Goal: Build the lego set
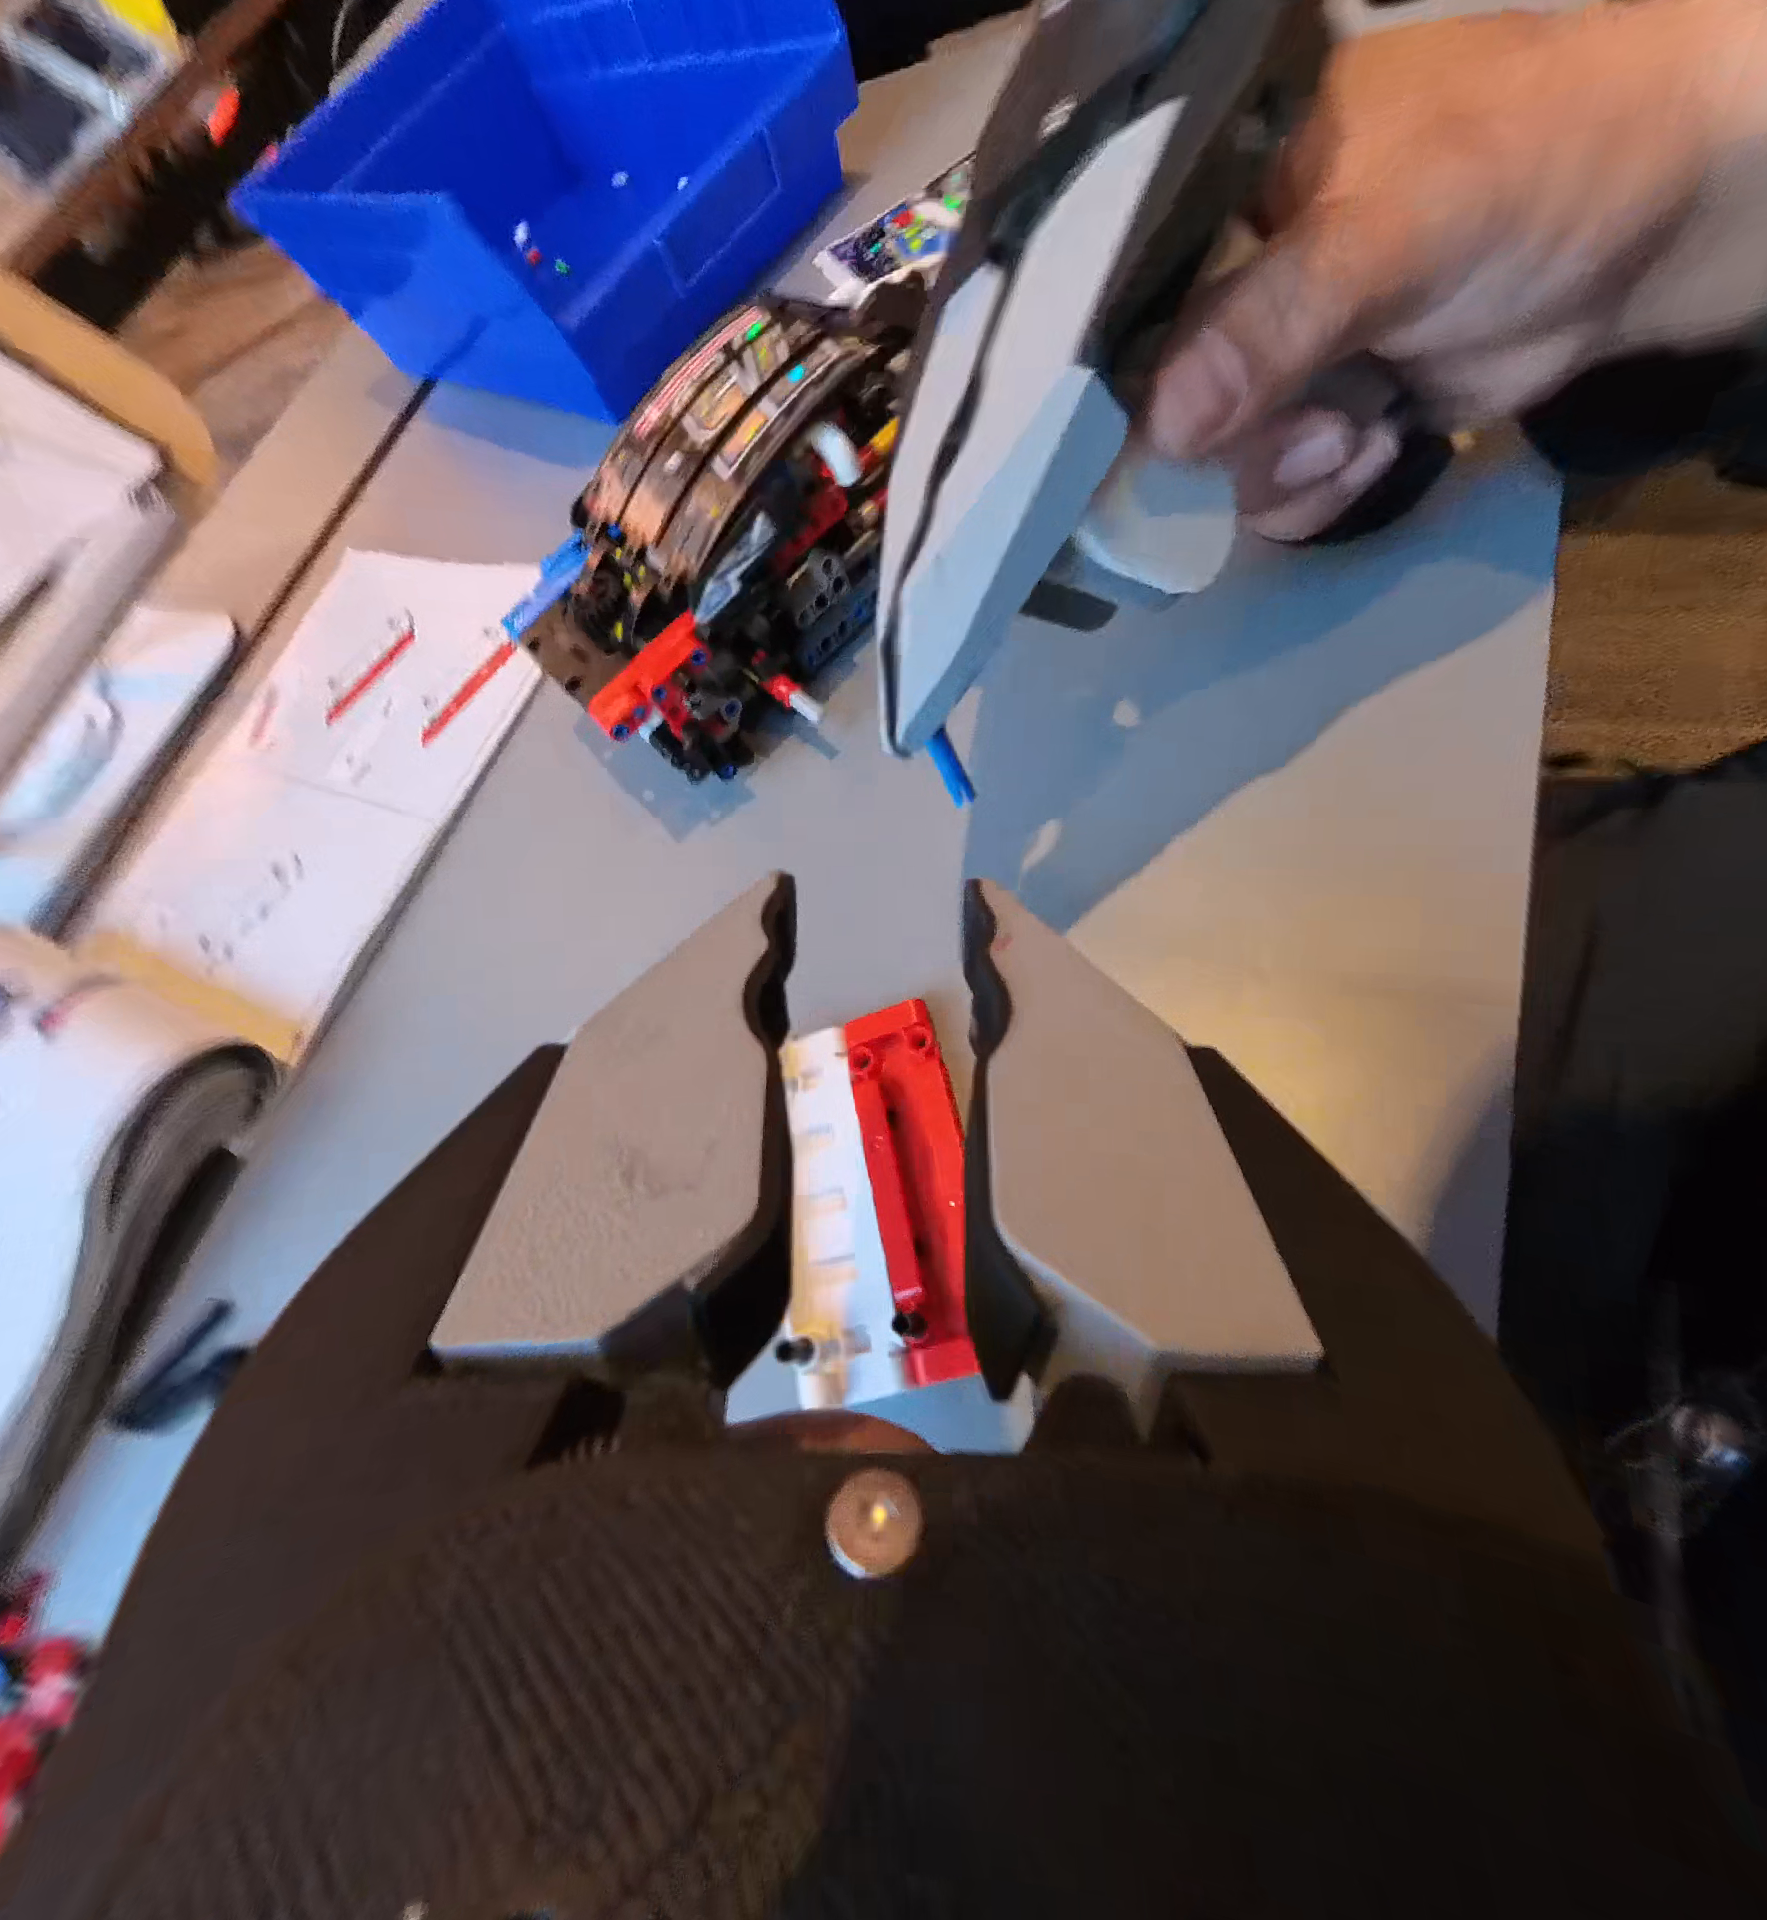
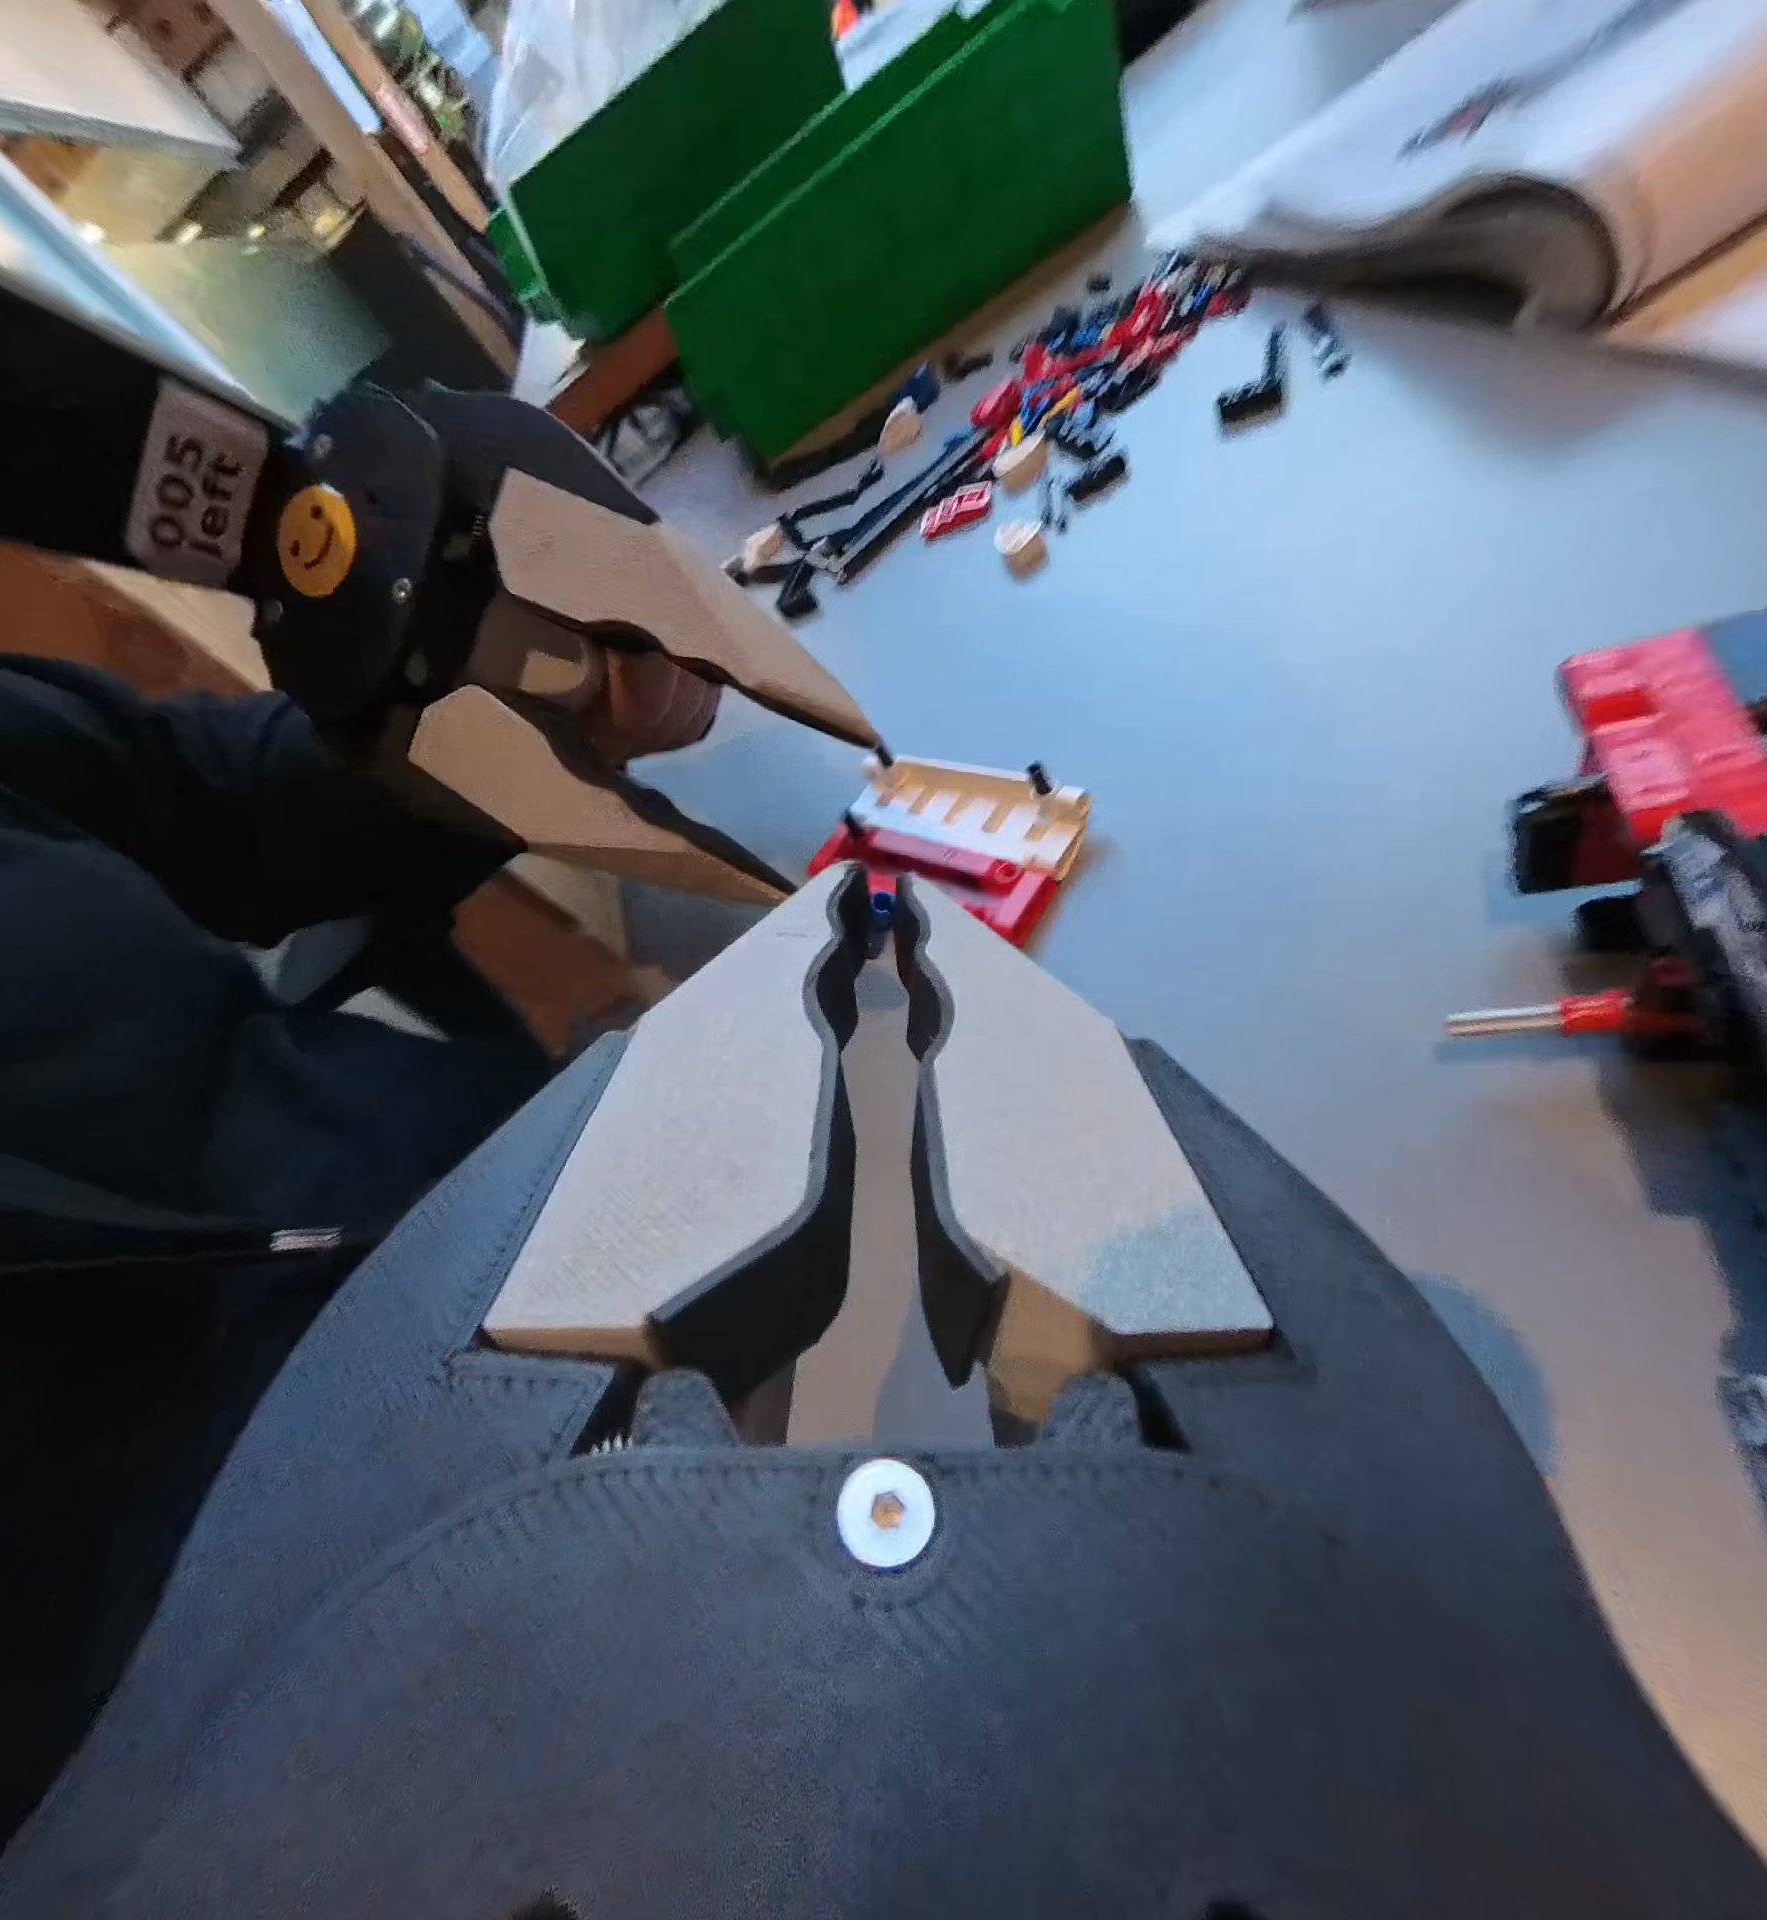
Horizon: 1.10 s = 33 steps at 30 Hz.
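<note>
A flat red and white panel assembly (image 1: 879, 1174) with black pins lies on the grey table (image 1: 1222, 935). My left gripper (image 1: 879, 888) is open, with its fingers on either side of the panel from above. In the right wrist view the left gripper (image 2: 835, 821) has its tips at the near end of the panel (image 2: 972, 826). My right gripper (image 2: 877, 883) is shut on a small blue pin (image 2: 879, 914), close to the panel's red edge. It shows in the left wrist view (image 1: 905, 727) with the blue pin (image 1: 952, 769) at its tip, held by a hand.
The part-built black and red car model (image 1: 744, 520) stands mid-table, also in the right wrist view (image 2: 1710, 790). A blue bin (image 1: 567, 177) is behind it, an open instruction booklet (image 1: 339, 727) to its left. Green bins (image 2: 858, 260) and loose pieces (image 2: 1066, 395) lie farther off. My two grippers' fingertips are within a few centimetres of each other.
</note>
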### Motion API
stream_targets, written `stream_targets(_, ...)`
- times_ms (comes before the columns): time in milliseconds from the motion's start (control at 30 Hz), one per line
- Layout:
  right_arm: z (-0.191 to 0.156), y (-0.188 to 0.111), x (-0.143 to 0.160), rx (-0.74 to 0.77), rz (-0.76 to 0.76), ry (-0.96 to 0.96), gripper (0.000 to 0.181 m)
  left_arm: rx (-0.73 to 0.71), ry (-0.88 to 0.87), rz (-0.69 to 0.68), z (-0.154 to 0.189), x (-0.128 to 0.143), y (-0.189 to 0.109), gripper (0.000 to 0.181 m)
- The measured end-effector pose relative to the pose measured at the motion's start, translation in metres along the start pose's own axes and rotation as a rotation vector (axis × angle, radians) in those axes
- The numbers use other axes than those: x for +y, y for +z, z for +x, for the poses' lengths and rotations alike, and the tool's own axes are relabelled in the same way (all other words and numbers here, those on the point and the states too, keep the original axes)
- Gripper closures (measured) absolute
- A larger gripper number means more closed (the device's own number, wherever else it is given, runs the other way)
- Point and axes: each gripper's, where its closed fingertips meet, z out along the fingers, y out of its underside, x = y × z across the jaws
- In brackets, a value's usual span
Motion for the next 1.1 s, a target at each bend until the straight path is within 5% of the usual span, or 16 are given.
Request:
stream_targets(133,-0.014,0.006,0.008,-0.141,-0.049,0.146,0.179,-0.036,0.251,0.017,0.014,-0.01,0.002,0.14)
stream_targets(267,-0.026,0.005,0.005,-0.255,-0.033,0.243,0.179,0.022,0.307,0.032,0.032,-0.011,0.007,0.142)
stream_targets(767,-0.041,0.013,0.013,-0.356,-0.079,0.322,0.178,0.114,0.213,0.171,0.039,-0.016,-0.002,0.154)
stream_targets(1100,-0.038,0.02,0.001,-0.342,0.037,0.329,0.178,-0.082,0.118,0.199,0.016,-0.022,0.0,0.168)
